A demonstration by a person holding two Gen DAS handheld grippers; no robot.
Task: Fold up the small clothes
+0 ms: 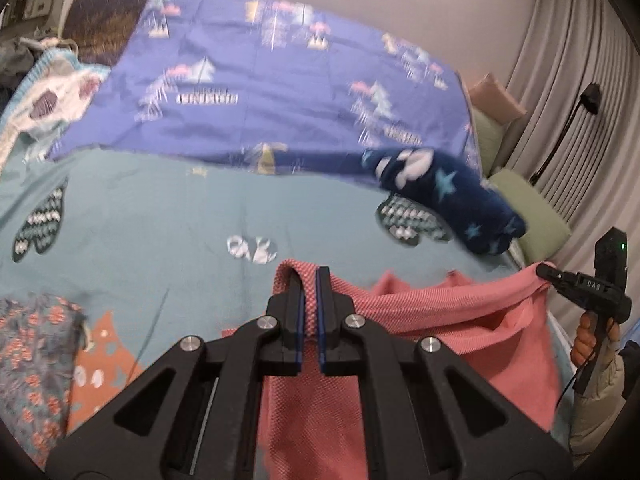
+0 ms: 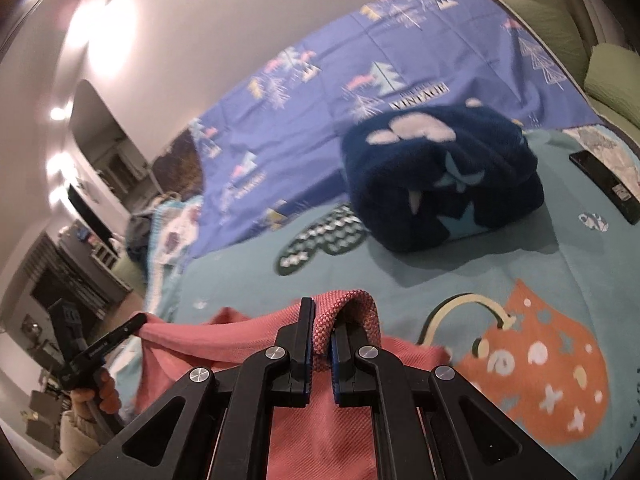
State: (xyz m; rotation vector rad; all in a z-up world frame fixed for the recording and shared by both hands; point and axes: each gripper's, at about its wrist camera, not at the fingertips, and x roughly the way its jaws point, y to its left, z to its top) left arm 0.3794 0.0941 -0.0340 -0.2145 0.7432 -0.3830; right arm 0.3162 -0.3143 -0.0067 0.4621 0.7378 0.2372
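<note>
One navy fleece bundle (image 2: pixel 440 184) lies folded on the bed (image 2: pixel 520 280); the pink garment (image 1: pixel 440 320) hangs unfolded, apparently just begun, both grippers' fingers (image 1: pixel 326 300) clamped on its edge.

Left claw (image 1: pixel 311 280), right claw (image 2: pixel 323 314): black angular linkages, silver screws, blue-edged pads; cream puffy sleeve (image 1: pixel 596 400).

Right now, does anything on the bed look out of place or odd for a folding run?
One thing: a black phone-like slab lies on the teal bedspread right of the folded navy star fleece, not a garment. Otherwise nothing odd: both claws, left claw and right claw, are shut on the pink garment.
</note>
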